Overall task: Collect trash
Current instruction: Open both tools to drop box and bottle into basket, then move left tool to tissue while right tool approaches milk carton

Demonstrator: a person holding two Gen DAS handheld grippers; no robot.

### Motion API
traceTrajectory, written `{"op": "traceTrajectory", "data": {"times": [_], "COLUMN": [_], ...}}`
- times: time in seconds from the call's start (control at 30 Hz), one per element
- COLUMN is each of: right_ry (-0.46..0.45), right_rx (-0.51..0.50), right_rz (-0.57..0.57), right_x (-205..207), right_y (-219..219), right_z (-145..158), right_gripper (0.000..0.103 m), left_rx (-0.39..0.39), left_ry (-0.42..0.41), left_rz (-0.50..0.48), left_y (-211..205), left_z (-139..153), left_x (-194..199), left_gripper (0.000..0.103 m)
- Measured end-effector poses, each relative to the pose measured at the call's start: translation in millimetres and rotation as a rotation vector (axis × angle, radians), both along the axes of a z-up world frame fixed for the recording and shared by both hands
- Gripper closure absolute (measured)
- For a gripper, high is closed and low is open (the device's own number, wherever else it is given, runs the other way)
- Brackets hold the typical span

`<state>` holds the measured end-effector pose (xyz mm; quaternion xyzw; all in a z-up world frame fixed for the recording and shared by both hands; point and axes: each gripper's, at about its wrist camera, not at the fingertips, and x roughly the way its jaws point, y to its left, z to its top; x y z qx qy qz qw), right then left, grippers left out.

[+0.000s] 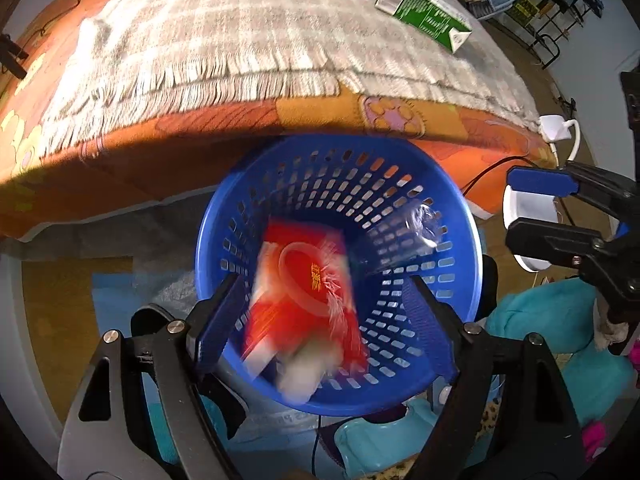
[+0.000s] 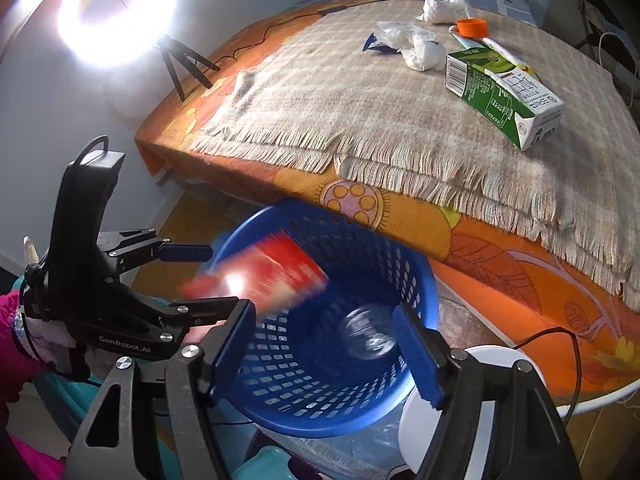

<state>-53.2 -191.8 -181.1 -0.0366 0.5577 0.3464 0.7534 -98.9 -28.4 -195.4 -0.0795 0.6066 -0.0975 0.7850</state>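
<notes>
One blue basket (image 1: 460, 216) sat on the floor against the bed edge, tilted, mouth toward the cameras. Inside it: one red packet (image 1: 308, 292), motion-blurred, over the basket mouth between the left gripper's fingers, touching neither as far as the blur let me judge; one clear crumpled plastic bottle (image 2: 366, 334) at the bottom. On the bed, on the beige fringed blanket (image 2: 320, 92): one green-and-white carton (image 2: 508, 98) lying on its side, two white crumpled paper wads (image 2: 444, 8), one orange cap (image 2: 472, 27), one crinkled clear wrapper (image 2: 394, 36) with a blue bit beside it; a flat tube-like item next to the cap was too small to call. All of those were well apart from the basket. One ring light (image 2: 116, 8) on a small tripod stood at the far bed corner. Left gripper (image 1: 320, 320) pointed down into the basket mouth, fingers spread wide, nothing pinched. Right gripper (image 2: 326, 350) was also aimed at the basket from the other side, fingers spread wide, empty; the bottle showed through the gap. In the right wrist view the left gripper sat at the left, just beside the basket rim, its hand in a pink sleeve (image 2: 16, 344). In the left wrist view the right gripper's blue pad (image 1: 540, 184) showed at the right edge.
</notes>
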Motion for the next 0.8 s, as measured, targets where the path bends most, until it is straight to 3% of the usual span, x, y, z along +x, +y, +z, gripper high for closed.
{"op": "traceTrajectory", "data": {"times": [0.6, 0.8], "right_ry": [-0.031, -0.058], "right_rx": [0.027, 0.075], "right_rz": [-0.024, -0.079], "right_x": [7, 24], "right_y": [-6, -20], "right_z": [14, 34], "right_gripper": [0.028, 0.017], "left_rx": [-0.017, -0.018], "left_ry": [-0.100, -0.154], "left_rz": [0.016, 0.019], "left_y": [4, 12], "left_z": [24, 45], "left_x": [-1, 15], "left_gripper": [0.020, 0.020]}}
